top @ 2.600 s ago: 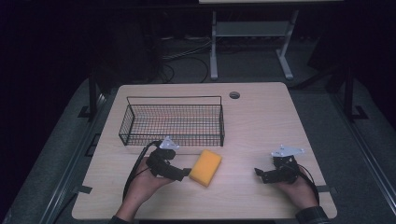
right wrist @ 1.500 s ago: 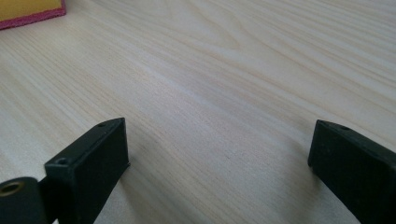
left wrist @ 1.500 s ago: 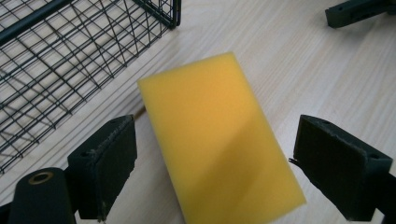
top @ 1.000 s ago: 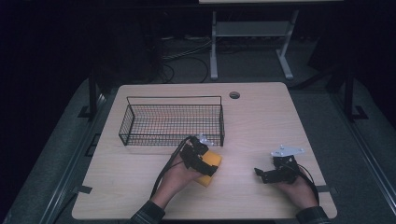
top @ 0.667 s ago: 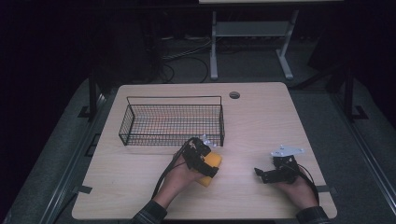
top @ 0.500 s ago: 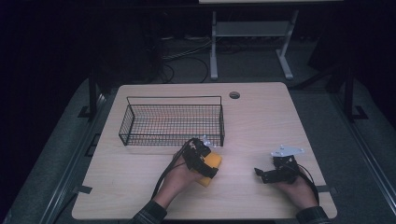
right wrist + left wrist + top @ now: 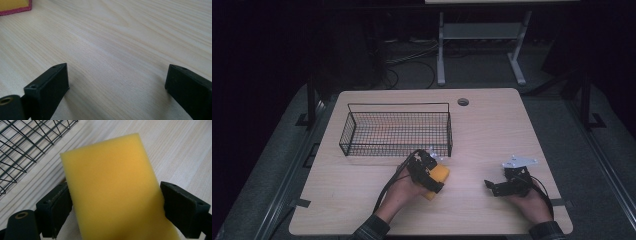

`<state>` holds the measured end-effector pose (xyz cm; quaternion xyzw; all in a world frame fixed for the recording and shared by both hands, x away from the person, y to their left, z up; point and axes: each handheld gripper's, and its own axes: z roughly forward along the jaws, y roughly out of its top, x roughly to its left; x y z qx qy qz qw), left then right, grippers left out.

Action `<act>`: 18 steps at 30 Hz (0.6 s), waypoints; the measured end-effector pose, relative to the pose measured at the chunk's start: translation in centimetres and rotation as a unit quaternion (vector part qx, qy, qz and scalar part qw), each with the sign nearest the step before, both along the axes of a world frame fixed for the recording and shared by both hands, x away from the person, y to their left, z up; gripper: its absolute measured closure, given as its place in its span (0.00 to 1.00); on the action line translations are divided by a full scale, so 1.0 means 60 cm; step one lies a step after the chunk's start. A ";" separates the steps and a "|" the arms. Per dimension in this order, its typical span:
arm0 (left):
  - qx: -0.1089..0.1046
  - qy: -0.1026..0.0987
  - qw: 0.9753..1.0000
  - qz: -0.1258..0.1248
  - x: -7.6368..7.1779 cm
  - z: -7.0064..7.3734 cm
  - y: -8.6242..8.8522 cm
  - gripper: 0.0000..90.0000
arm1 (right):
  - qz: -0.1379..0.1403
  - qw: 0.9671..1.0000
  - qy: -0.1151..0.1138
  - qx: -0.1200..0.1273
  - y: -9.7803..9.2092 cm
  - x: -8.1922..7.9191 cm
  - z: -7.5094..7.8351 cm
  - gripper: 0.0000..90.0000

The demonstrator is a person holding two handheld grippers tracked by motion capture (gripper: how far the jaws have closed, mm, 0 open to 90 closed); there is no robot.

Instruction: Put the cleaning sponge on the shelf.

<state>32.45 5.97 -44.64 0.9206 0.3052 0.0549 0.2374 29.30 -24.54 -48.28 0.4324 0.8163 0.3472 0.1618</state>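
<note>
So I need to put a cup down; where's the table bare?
Bare: the table left of the left gripper, the stretch right of the basket, and the middle between sponge and right gripper. Crowded: between basket and sponge.

The sponge is soft, matt yellow foam with a fine porous grain. The desk is pale, smooth wood-grain. The basket is thin black metal wire.

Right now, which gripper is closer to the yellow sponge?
Left. The left gripper has the yellow sponge right between its jaws, touching both its sides. The right gripper rests open on the table, well off to the sponge's right.
</note>
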 end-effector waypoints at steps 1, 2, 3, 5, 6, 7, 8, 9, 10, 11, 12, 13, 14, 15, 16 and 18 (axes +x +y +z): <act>0.001 0.000 1.000 -0.001 0.000 0.000 0.000 0.14 | 0.000 1.000 0.000 0.000 0.000 0.000 0.000 0.05; 0.002 0.000 1.000 -0.002 0.000 0.000 0.000 0.14 | 0.000 1.000 0.000 0.000 0.000 0.000 0.000 0.05; 0.003 0.000 1.000 -0.002 0.000 -0.001 -0.001 0.14 | 0.000 1.000 0.000 0.000 0.000 0.000 0.000 0.05; 0.006 -0.001 1.000 -0.003 -0.001 -0.001 -0.002 0.14 | 0.000 1.000 0.000 0.000 0.000 0.000 0.000 0.05; 0.009 -0.002 1.000 -0.003 -0.002 -0.001 -0.002 0.14 | -0.001 1.000 0.000 0.000 0.000 0.000 0.000 0.04; 0.010 -0.003 1.000 -0.003 -0.002 -0.002 -0.003 0.14 | -0.001 1.000 0.000 0.000 0.000 0.000 0.000 0.04; 0.011 -0.004 1.000 -0.003 -0.003 -0.002 -0.004 0.14 | -0.001 1.000 0.001 0.000 0.000 0.000 0.000 0.04; 0.014 -0.006 1.000 -0.004 -0.003 -0.003 -0.005 0.14 | -0.001 1.000 0.000 0.000 0.000 0.000 0.000 0.04; 0.015 -0.006 1.000 -0.004 -0.003 -0.003 -0.005 0.14 | -0.001 1.000 0.001 0.000 0.000 0.000 0.000 0.04; 0.017 -0.008 1.000 -0.004 -0.003 -0.004 -0.006 0.14 | -0.001 1.000 0.000 0.000 0.000 0.000 0.000 0.04; 0.018 -0.008 1.000 -0.004 -0.004 -0.004 -0.007 0.14 | -0.001 1.000 0.001 0.000 0.001 0.000 0.000 0.04; 0.018 -0.009 1.000 -0.003 -0.004 -0.004 -0.007 0.14 | -0.001 1.000 0.001 0.000 0.001 0.000 0.000 0.04; 0.018 -0.008 1.000 -0.003 -0.004 -0.005 -0.008 0.14 | -0.001 1.000 0.001 0.000 0.001 0.000 0.000 0.04; 0.021 -0.009 1.000 -0.004 -0.004 -0.006 -0.008 0.14 | -0.001 1.000 0.001 0.000 0.001 0.000 0.000 0.04; 0.022 -0.010 1.000 -0.004 -0.004 -0.007 -0.009 0.14 | -0.001 1.000 0.001 0.000 0.001 0.000 0.000 0.04; 0.026 -0.010 1.000 -0.005 -0.005 -0.008 -0.010 0.14 | -0.001 1.000 0.001 0.000 0.001 0.000 0.000 0.04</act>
